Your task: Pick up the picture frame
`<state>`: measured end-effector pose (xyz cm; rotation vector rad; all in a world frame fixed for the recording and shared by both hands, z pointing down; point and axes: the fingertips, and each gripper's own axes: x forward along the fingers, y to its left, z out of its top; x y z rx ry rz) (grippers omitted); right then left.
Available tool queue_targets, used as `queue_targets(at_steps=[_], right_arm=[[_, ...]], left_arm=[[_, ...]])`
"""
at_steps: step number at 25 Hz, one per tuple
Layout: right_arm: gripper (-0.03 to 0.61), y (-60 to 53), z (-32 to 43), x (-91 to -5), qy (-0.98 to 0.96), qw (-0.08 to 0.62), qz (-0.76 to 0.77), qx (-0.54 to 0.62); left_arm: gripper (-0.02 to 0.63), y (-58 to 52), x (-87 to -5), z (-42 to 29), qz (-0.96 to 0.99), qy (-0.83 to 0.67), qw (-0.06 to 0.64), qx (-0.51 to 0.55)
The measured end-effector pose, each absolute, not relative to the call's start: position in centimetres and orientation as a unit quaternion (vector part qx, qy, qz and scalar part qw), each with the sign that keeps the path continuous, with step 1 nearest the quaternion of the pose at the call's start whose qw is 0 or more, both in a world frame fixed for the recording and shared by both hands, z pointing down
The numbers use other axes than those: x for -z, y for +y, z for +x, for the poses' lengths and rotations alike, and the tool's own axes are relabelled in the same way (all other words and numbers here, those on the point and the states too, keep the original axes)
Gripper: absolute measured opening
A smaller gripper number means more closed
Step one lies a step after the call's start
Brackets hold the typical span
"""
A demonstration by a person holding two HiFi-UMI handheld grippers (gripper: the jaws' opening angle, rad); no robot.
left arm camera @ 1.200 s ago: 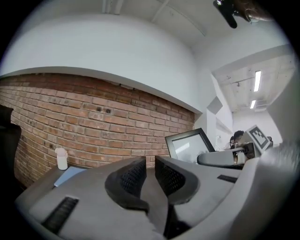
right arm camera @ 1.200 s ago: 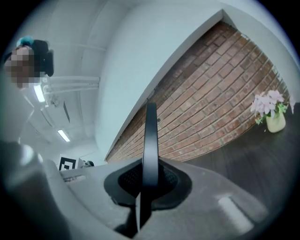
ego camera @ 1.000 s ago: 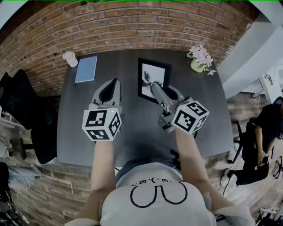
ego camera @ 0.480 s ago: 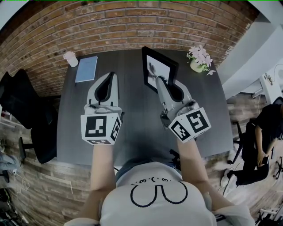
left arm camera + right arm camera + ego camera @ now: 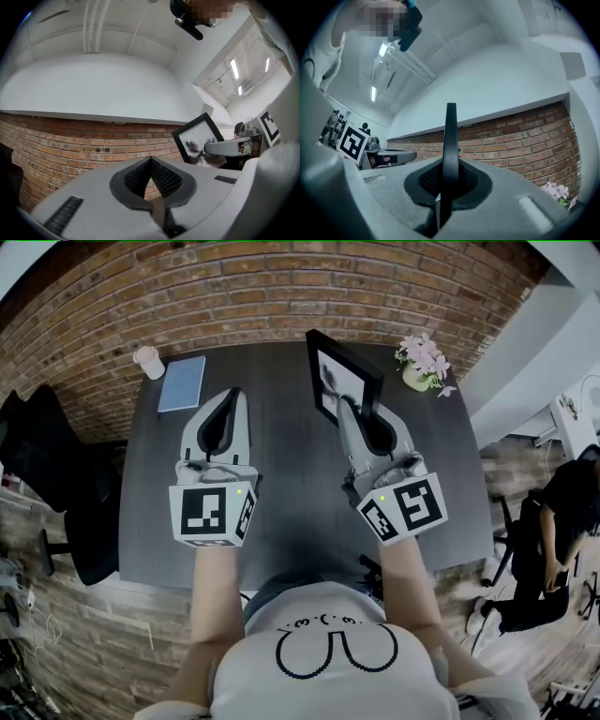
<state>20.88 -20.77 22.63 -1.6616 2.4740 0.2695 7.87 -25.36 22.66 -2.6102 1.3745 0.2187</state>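
The right gripper (image 5: 344, 405), in the centre right of the head view, is clenched on the picture frame (image 5: 345, 379). Its own view shows the black frame (image 5: 450, 133) edge-on as a thin dark bar standing straight up from between the two pressed jaws. In the head view the frame stands nearly upright above the upper middle of the dark table (image 5: 291, 531). It is gripped at its lower edge, and its white print with a dark blot faces the left of the picture. The left gripper (image 5: 234, 399) hovers level beside it in the centre left, well apart from the frame. Its own view shows the jaws (image 5: 151, 164) clenched tight together with nothing between them. At the right of that view the frame (image 5: 199, 139) shows face-on against the brick wall (image 5: 70, 150), with the right gripper (image 5: 229, 147) reaching in to its lower edge. On the table's upper left corner lie a blue notebook (image 5: 183, 385) and, just beside it, a small white cup (image 5: 148, 364). A pot of pale pink flowers (image 5: 424, 362) sits at the upper right corner, near the frame but not touching it. A black chair (image 5: 56, 474) stands off the table's left edge, and a person in dark clothes (image 5: 562, 512) is at the far right.
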Motion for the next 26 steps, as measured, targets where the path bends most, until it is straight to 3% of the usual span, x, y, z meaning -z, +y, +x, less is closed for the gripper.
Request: queue_targets(at_steps=[26], right_arm=[[0.009,-20.92,20.63,-23.11,0.825,0.074,-0.553,-0.086]], left_arm=[[-0.002,-25.25,-22.08,7.24,-0.872,0.473,0.097,-0.080]])
